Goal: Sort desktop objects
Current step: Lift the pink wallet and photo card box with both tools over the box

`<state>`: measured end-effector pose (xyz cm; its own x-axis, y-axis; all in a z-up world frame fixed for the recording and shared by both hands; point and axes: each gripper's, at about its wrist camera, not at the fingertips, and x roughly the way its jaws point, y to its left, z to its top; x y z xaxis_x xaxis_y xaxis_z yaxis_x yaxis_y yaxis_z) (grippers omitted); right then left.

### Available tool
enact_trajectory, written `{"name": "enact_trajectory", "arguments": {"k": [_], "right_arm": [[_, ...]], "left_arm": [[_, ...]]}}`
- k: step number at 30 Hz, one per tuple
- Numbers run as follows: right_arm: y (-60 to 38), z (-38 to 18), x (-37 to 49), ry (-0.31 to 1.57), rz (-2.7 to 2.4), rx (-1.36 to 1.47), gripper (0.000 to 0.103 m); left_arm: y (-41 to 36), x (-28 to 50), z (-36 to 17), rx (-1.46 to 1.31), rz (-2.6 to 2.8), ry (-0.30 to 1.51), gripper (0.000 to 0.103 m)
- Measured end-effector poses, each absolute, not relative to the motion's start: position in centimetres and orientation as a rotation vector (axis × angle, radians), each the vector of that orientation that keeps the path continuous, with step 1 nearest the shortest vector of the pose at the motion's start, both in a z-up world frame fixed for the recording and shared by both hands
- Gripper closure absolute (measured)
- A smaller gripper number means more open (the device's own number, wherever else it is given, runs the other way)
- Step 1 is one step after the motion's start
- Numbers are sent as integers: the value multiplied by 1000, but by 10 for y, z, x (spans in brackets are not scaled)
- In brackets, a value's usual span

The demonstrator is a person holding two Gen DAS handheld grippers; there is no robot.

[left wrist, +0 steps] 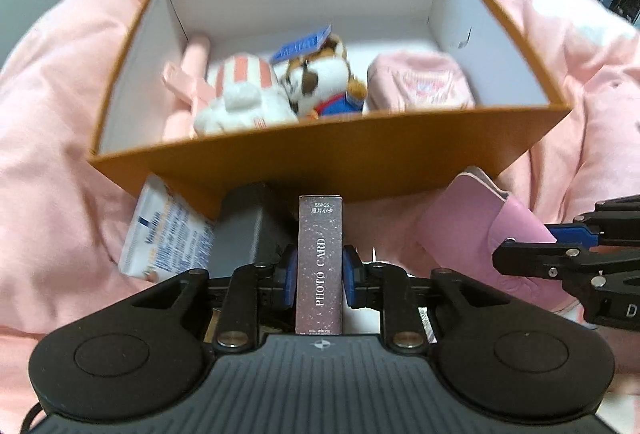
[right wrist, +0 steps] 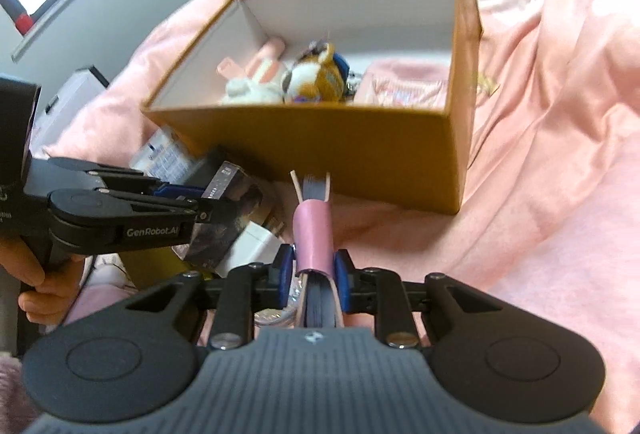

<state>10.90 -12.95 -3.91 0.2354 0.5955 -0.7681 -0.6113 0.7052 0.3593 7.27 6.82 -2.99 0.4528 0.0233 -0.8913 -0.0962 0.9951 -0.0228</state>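
An orange box with a white inside stands on pink cloth; it also shows in the right wrist view. Inside lie a white and pink plush, a tiger plush, a pink pouch and a pink item. My left gripper is shut on a purple photo card box, held upright just short of the box's near wall; it also shows in the right wrist view. My right gripper is shut on a pink card holder, seen in the left wrist view.
A blue and white packet and a grey box lie by the orange box's near left corner. A white charger lies under the left gripper. Pink cloth covers the surface. A grey wall and a screen stand at the far left.
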Motion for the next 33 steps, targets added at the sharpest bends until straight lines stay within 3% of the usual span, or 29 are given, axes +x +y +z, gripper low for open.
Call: {"name": "enact_trajectory", "arguments": {"k": [18,33], "right_arm": [[-159,48,145,864,822,268,80],[-96,9,204,910,572,214,81]], "left_arm": [[87,55,59,-314,-89,866,77],[111,87,58,-388,-31,796,78]]}}
